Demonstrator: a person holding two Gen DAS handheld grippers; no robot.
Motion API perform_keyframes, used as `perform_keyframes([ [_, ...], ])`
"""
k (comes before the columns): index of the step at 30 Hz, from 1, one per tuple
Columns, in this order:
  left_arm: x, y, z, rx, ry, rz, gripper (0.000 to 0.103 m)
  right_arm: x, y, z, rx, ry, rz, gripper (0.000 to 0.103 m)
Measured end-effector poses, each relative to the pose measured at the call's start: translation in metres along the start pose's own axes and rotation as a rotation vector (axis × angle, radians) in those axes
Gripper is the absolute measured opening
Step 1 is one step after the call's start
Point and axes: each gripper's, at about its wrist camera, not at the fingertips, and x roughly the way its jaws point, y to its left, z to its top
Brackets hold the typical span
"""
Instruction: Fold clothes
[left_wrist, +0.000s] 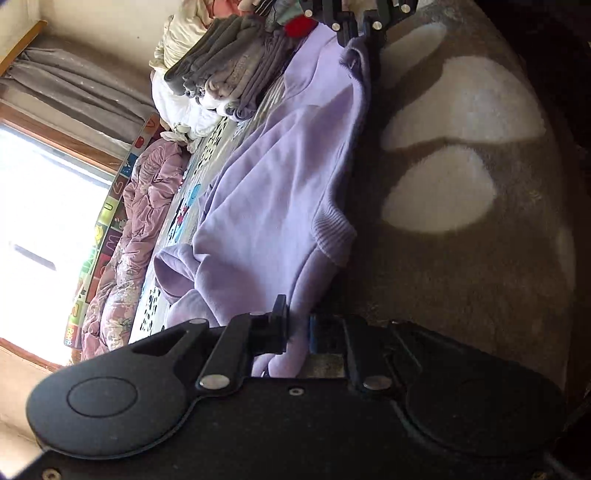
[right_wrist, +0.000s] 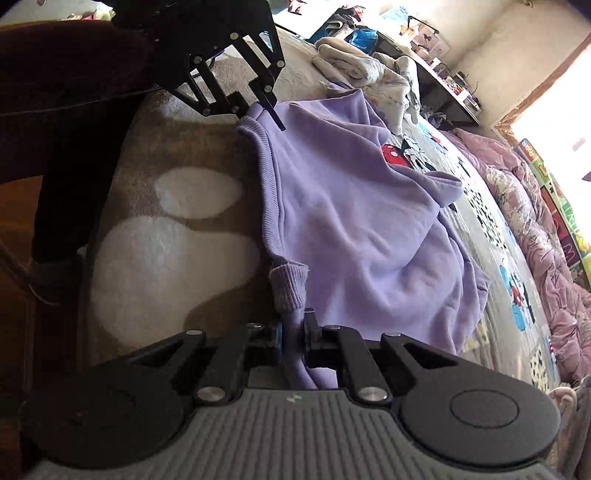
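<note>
1. Currently, my left gripper (left_wrist: 297, 332) pinches the lilac fleece sweatshirt (left_wrist: 280, 177) hem.
2. My right gripper (right_wrist: 291, 336) pinches its other hem corner.
3. Sweatshirt lies beside the brown-and-white plush blanket (right_wrist: 177, 236).

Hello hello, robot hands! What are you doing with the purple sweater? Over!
Left gripper shut on purple sweater. Right gripper shut on its ribbed hem. Sweater lies rumpled on brown blanket. Nothing in the way.

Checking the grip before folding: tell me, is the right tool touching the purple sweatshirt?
Touching. The right wrist view shows the right tool shut on the purple sweatshirt, fabric pinched between its fingers.
</note>
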Motion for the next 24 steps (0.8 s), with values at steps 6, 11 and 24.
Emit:
perform_keyframes([
  [6, 0.001, -0.010, 0.013, -0.029, -0.022, 0.018, 0.034, 0.000, 0.011, 0.009, 0.006, -0.001, -0.060, 0.020],
  [11, 0.005, -0.015, 0.020, 0.016, 0.032, -0.066, 0.008, 0.016, 0.012, 0.022, 0.070, 0.007, -0.009, 0.024],
  [24, -0.035, 0.038, 0.022, -0.382, 0.008, -0.289, 0.040, -0.026, -0.002, 0.033, 0.139, -0.046, 0.058, 0.031],
])
